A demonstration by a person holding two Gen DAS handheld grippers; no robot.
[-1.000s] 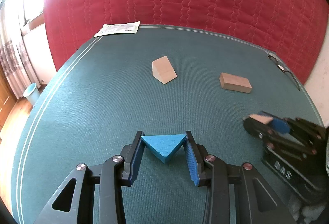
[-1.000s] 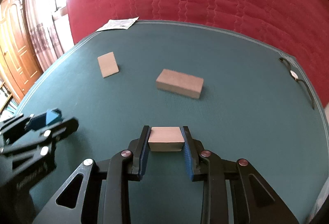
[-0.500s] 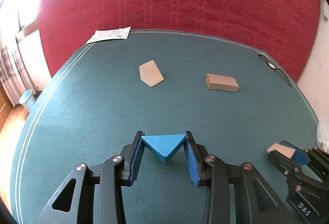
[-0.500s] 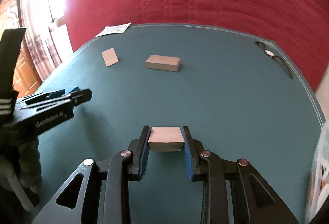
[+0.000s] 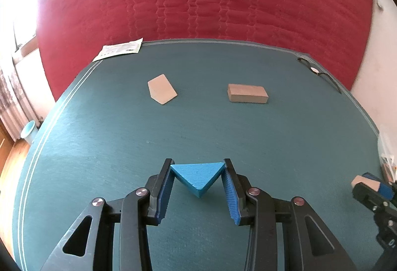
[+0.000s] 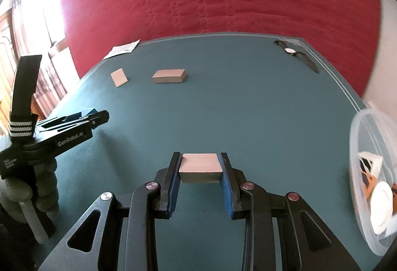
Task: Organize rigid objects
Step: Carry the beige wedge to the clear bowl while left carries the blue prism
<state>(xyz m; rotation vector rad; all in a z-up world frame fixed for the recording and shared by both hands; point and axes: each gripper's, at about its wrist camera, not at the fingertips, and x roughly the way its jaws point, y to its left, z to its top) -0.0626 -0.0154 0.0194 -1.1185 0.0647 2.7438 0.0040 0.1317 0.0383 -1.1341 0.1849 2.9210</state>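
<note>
My left gripper (image 5: 198, 179) is shut on a blue triangular block (image 5: 198, 175) and holds it above the green table (image 5: 99, 146). My right gripper (image 6: 199, 168) is shut on a plain wooden block (image 6: 199, 166), also above the table. A wooden wedge (image 5: 161, 92) and a wooden rectangular block (image 5: 247, 93) lie on the far part of the table; they also show in the right wrist view as the wedge (image 6: 119, 77) and the block (image 6: 169, 76). The right gripper shows at the left wrist view's right edge (image 5: 372, 187), the left gripper at the right wrist view's left (image 6: 82, 119).
A clear plastic tub (image 6: 354, 146) holding white and orange items sits at the table's right edge. A paper leaflet (image 5: 119, 52) lies at the far left corner, a black strap or watch (image 5: 320, 73) at the far right. A red quilted wall stands behind.
Both grippers have pulled back toward the near side with their blocks. The right gripper has swung right, bringing the plastic tub into view. The loose blocks have not moved.
</note>
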